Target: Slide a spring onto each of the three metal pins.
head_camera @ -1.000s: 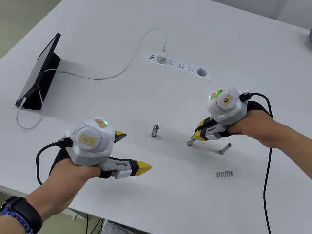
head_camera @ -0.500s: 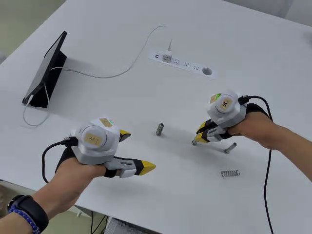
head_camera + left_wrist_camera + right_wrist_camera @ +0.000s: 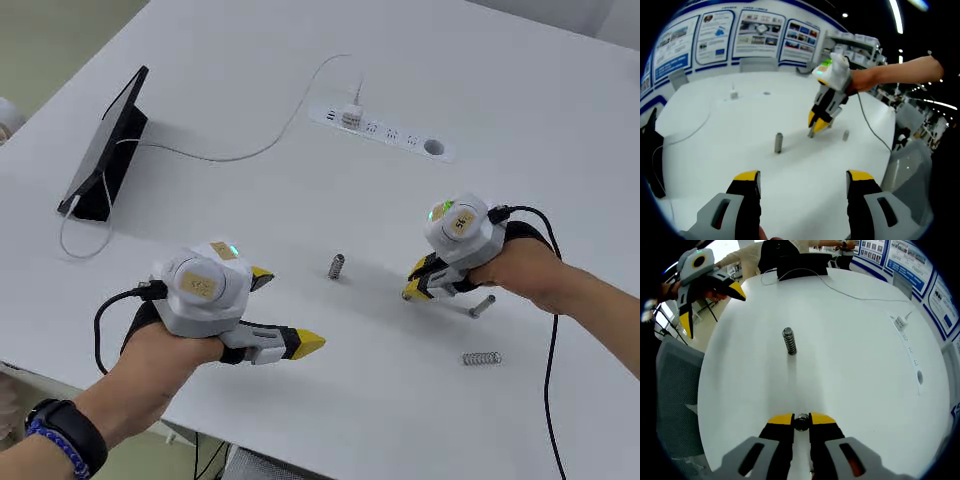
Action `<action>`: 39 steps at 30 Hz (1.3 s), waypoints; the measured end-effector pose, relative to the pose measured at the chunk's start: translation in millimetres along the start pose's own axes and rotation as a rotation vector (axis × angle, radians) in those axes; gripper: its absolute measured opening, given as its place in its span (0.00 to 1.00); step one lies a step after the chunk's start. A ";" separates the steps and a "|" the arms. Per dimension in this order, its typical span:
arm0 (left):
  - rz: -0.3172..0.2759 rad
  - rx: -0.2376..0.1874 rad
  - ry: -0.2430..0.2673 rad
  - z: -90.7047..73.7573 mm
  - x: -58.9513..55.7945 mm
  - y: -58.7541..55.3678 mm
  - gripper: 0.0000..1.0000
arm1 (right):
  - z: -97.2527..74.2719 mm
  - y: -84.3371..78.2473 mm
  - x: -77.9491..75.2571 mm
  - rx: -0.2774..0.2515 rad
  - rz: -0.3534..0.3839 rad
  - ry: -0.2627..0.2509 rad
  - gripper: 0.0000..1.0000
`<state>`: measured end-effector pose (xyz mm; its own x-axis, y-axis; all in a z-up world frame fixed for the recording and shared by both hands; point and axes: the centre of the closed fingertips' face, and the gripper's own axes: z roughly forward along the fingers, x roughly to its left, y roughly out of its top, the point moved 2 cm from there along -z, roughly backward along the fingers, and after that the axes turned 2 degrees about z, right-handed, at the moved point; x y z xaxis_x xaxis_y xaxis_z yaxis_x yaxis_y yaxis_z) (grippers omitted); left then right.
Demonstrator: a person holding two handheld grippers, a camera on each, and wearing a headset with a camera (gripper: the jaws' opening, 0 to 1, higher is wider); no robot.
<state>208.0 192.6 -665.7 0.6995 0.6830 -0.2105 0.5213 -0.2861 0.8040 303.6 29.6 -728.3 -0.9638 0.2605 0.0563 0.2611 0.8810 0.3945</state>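
Plainly, the right gripper [image 3: 801, 418] had its jaws closed onto a metal pin [image 3: 801, 423], whose round end showed between the yellow tips low in the right gripper view. In the left gripper view that pin hung under the tips, near upright, its foot at or close to the white table [image 3: 300, 90]. The left gripper [image 3: 804, 176] stood wide open with nothing in it, at the lower left of the head view.

The loose spring [image 3: 482, 358] lay flat at the lower right of the head view, below and right of the right gripper, its long axis running roughly left to right across the frame. The right hand was much the nearer. Between them a bare pin [image 3: 482, 305] lay on its side, just beside that hand. Nearer the frame's centre a sprung pin [image 3: 336, 266] stood upright, coil already round it.

I judged the held pin to need that spring next, brought end to end in one line. Further up lay a power strip [image 3: 385, 133]; at the upper left, a tablet [image 3: 105, 145].
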 end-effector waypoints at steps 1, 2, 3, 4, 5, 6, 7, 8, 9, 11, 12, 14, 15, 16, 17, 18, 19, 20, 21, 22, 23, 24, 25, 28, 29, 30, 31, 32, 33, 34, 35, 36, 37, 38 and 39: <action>-0.001 -0.001 0.000 0.0 -0.1 0.0 0.71 | 0.7 -0.3 -0.4 0.000 0.002 0.000 0.13; -0.001 -0.001 0.000 0.1 -0.1 0.1 0.71 | 1.2 -0.7 -0.6 0.000 0.006 0.000 0.13; -0.001 0.000 0.001 0.2 -0.2 0.2 0.71 | 0.8 -0.6 1.0 0.001 0.009 0.002 0.13; -0.001 0.000 0.000 0.3 -0.3 0.2 0.71 | 0.5 -0.5 1.8 0.000 0.009 0.003 0.13; -0.002 -0.001 0.000 0.4 -0.6 0.6 0.71 | 1.1 -0.7 2.0 -0.001 0.007 0.006 0.14; -0.001 -0.001 -0.001 0.6 -0.8 0.6 0.71 | 1.2 -0.8 2.4 -0.001 0.009 0.008 0.16; 0.000 -0.001 -0.001 0.7 -1.0 0.8 0.71 | 1.2 -1.0 2.7 0.000 0.011 0.010 0.18; 0.000 -0.003 -0.002 0.8 -1.4 1.4 0.71 | 1.0 -1.4 3.6 0.001 0.012 0.012 0.19; 0.000 -0.003 -0.002 0.9 -1.6 1.7 0.71 | 0.5 -1.7 4.5 0.001 0.011 0.012 0.20; 0.002 -0.004 -0.003 1.0 -2.0 2.2 0.71 | 0.1 -3.6 4.7 0.004 0.009 0.008 0.23; 0.002 -0.004 -0.003 0.8 -2.2 2.6 0.71 | -0.4 -4.3 5.0 0.005 0.010 0.008 0.24; 0.001 -0.008 -0.004 0.0 -2.7 4.1 0.71 | -3.6 -4.7 5.7 0.000 0.008 0.005 0.26; 0.002 -0.008 -0.004 -0.4 -2.8 4.3 0.71 | -6.0 -4.7 5.7 -0.003 0.009 0.003 0.27; 0.002 -0.008 -0.004 -0.6 -2.7 4.0 0.71 | -7.5 -4.7 5.5 -0.004 0.010 0.000 0.28; 0.002 -0.009 -0.004 -0.8 -2.6 3.8 0.71 | -9.2 -4.8 5.1 -0.006 0.005 -0.003 0.30; 0.002 -0.009 -0.005 -1.1 -2.7 3.3 0.71 | -11.7 -4.9 3.9 -0.008 -0.010 -0.014 0.32; 0.001 -0.008 -0.005 -1.2 -2.9 2.8 0.71 | -13.7 -5.5 3.5 -0.008 -0.010 -0.021 0.34; 0.002 -0.007 -0.007 -1.3 -3.9 2.3 0.71 | -16.4 -6.3 3.1 -0.009 -0.008 -0.027 0.36; 0.002 -0.006 -0.007 -1.4 -4.5 2.0 0.71 | -17.8 -7.1 2.4 -0.012 -0.005 -0.030 0.38; 0.003 -0.005 -0.007 -1.3 -4.8 1.8 0.71 | -19.3 -7.7 2.4 -0.017 0.001 -0.032 0.39; 0.003 -0.004 -0.009 -1.2 -5.5 1.5 0.71 | -21.3 -8.4 3.2 -0.025 0.011 -0.035 0.40; 0.003 -0.003 -0.009 -1.1 -5.9 1.4 0.71 | -22.5 -9.2 3.5 -0.031 0.019 -0.039 0.41; 0.004 -0.002 -0.010 -0.9 -6.7 1.5 0.71 | -24.4 -10.8 3.7 -0.036 0.029 -0.046 0.42; 0.005 -0.001 -0.015 0.1 -9.3 2.3 0.72 | -29.1 -14.1 4.2 -0.054 0.048 -0.067 0.47; 0.007 0.000 -0.016 0.3 -10.0 2.4 0.71 | -30.8 -14.5 4.4 -0.061 0.055 -0.073 0.47; 0.009 0.001 -0.018 0.5 -10.5 2.8 0.71 | -33.3 -15.1 4.3 -0.073 0.064 -0.084 0.48; 0.010 0.001 -0.020 0.7 -11.0 3.2 0.72 | -35.2 -15.2 4.0 -0.084 0.070 -0.094 0.49; 0.011 0.002 -0.021 0.8 -11.6 3.8 0.72 | -37.1 -15.7 3.9 -0.092 0.080 -0.101 0.51; 0.015 0.003 -0.023 0.9 -12.4 4.5 0.72 | -39.9 -16.6 4.2 -0.103 0.094 -0.108 0.52; 0.016 0.003 -0.024 1.1 -12.9 5.0 0.72 | -41.9 -16.7 4.8 -0.113 0.099 -0.113 0.52; 0.017 0.003 -0.025 1.3 -13.2 5.7 0.72 | -44.3 -16.5 4.8 -0.132 0.105 -0.121 0.52; 0.018 0.003 -0.025 1.5 -13.2 6.0 0.72 | -45.9 -16.7 4.8 -0.142 0.116 -0.127 0.52; 0.019 0.003 -0.026 1.6 -13.4 6.2 0.72 | -47.4 -17.3 5.6 -0.147 0.125 -0.130 0.53; 0.019 0.003 -0.026 1.7 -13.6 6.6 0.72 | -49.7 -17.9 6.6 -0.156 0.134 -0.135 0.53; 0.017 0.001 -0.027 1.7 -13.8 7.0 0.72 | -51.0 -18.6 7.2 -0.162 0.139 -0.137 0.54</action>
<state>202.8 180.0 -658.1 0.7213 0.6596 -0.2115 0.5097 -0.2986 0.8069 289.2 -5.1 -688.5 -0.9000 0.4360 -0.0003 0.3685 0.7611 0.5338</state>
